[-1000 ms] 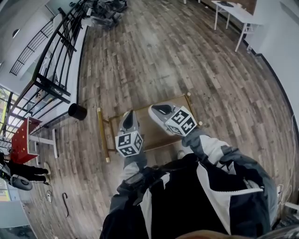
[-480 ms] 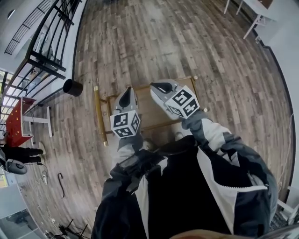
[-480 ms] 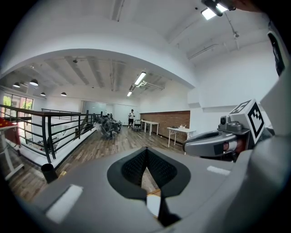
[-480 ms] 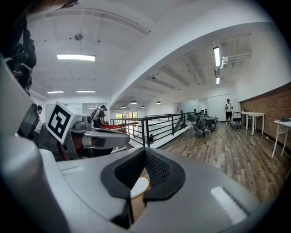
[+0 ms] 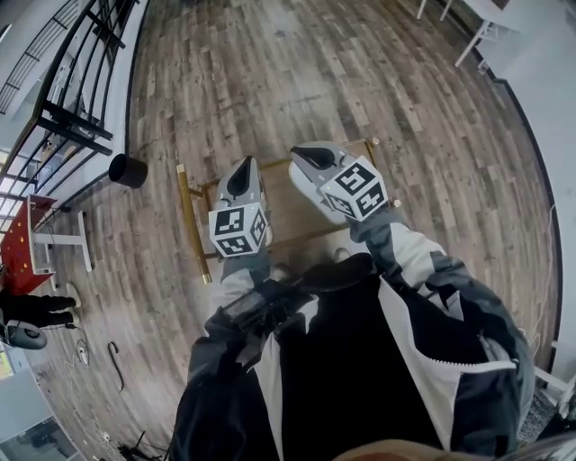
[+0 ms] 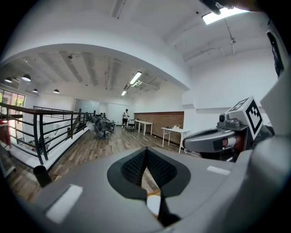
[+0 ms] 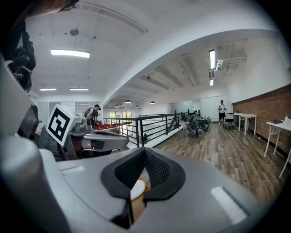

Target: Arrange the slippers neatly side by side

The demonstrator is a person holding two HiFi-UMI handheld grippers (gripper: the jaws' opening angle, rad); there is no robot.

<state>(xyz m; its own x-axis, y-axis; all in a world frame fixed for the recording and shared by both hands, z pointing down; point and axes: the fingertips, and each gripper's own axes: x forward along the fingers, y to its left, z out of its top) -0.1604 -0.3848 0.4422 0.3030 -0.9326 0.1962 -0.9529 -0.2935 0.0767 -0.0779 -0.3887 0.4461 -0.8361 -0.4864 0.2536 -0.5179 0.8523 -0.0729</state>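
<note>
No slippers show in any view. Both grippers hang level, side by side, over a low wooden table with a gold frame (image 5: 282, 216). My left gripper (image 5: 243, 174) is over the table's left part, and its jaws are shut with nothing between them (image 6: 145, 157). Over the table's right part is my right gripper (image 5: 308, 159), also shut and empty (image 7: 144, 157). Each gripper view shows the other gripper beside it: the right gripper (image 6: 213, 140) and the left gripper (image 7: 97, 141). The person's jacket hides the floor below the table's near edge.
A black round bin (image 5: 127, 170) stands on the wood floor left of the table. A black railing (image 5: 85, 67) runs along the left, with a red table (image 5: 20, 236) beyond it. White tables (image 5: 475, 25) stand at the far right. A person (image 6: 126, 116) stands far off.
The head view has drifted, so the table and both grippers sit a little higher in it. Both grippers stay shut and empty above the table.
</note>
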